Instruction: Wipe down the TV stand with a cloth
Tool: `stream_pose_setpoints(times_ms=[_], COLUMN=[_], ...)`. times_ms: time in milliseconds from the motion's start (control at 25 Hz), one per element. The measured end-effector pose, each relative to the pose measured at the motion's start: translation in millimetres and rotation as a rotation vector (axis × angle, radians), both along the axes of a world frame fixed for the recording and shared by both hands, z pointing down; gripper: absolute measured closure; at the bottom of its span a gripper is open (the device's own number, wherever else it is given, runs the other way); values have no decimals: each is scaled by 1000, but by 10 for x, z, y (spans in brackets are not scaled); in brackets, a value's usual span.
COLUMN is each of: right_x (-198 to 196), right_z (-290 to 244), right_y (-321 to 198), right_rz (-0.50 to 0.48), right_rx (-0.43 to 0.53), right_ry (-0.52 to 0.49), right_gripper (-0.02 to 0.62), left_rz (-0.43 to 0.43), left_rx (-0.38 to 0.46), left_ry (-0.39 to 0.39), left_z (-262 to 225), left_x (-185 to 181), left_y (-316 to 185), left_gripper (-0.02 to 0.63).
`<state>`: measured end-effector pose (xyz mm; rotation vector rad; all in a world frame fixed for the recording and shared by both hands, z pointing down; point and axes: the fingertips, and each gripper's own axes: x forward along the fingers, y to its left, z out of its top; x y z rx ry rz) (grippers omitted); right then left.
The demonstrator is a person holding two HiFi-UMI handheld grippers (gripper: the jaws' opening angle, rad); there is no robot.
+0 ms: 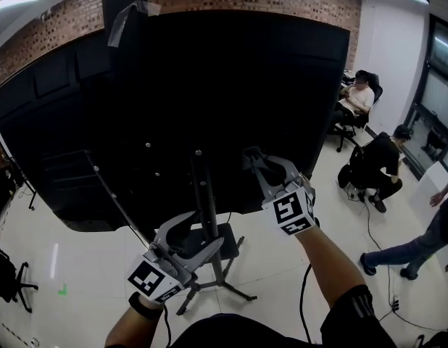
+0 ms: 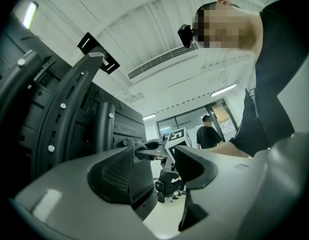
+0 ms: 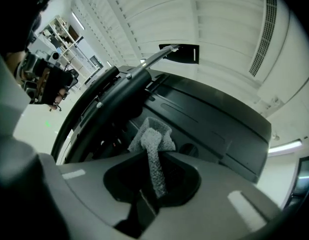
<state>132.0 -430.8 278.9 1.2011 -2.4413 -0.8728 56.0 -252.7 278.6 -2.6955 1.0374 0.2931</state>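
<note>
At seven o'clock the left gripper hangs beside the stand, jaws apart and empty. At one o'clock from it the right gripper clamps the cloth near the TV back. Wiping seems barely started, with the pole and base left to do.

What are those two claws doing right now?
Left gripper: open, holding nothing.
Right gripper: shut on a grey cloth.
</note>
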Motion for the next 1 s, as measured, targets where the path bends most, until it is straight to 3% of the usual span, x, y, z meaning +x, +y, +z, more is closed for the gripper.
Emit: stream_pose_setpoints(times_ms=[560, 760, 1000], right_x=[726, 787, 692], right_z=[102, 55, -284], right_y=[-244, -225, 26], right_rz=[104, 79, -1], right_rx=[-37, -33, 52], right_ry=[-12, -42, -103], right_gripper=[554, 554, 554], left_rz=[39, 18, -35], left_rx=[-7, -12, -20], left_ry=[-4, -7, -7], left_z=[17, 57, 102], left_x=[412, 432, 311], left_y=[-83, -95, -80], left_gripper=[324, 323, 324])
